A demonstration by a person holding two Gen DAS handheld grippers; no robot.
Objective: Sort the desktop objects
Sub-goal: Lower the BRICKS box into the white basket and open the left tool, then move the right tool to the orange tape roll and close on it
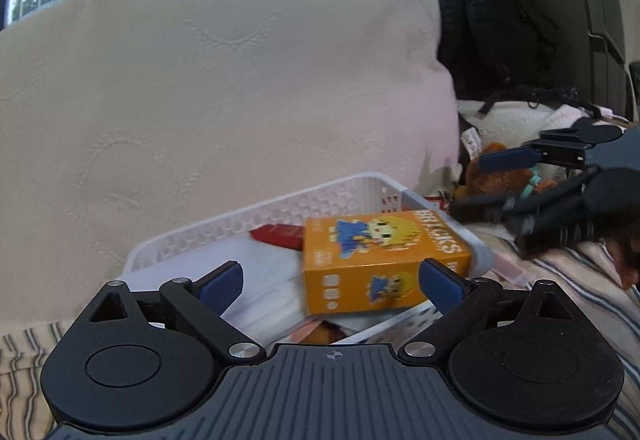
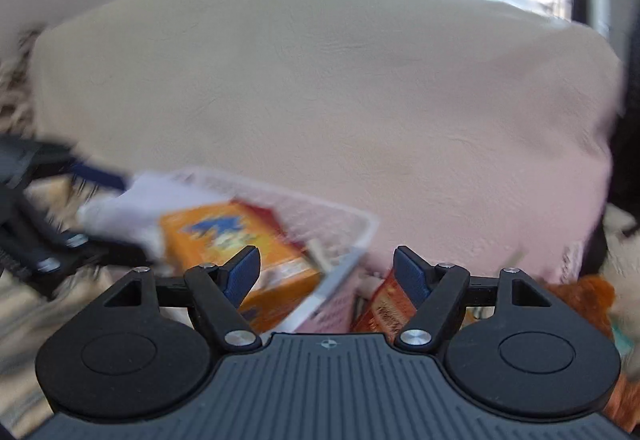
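Note:
An orange bricks box lies in a white perforated basket on top of white packs and a red packet. My left gripper is open just above the basket's near side, with the box between its fingers but not gripped. My right gripper is open and empty, over the basket's right corner; it also shows in the left wrist view. The right wrist view is blurred; it shows the box, the basket and an orange packet outside it.
A large cream pillow stands right behind the basket. A brown plush toy lies to the right on a striped sheet. A black backpack stands at the back right.

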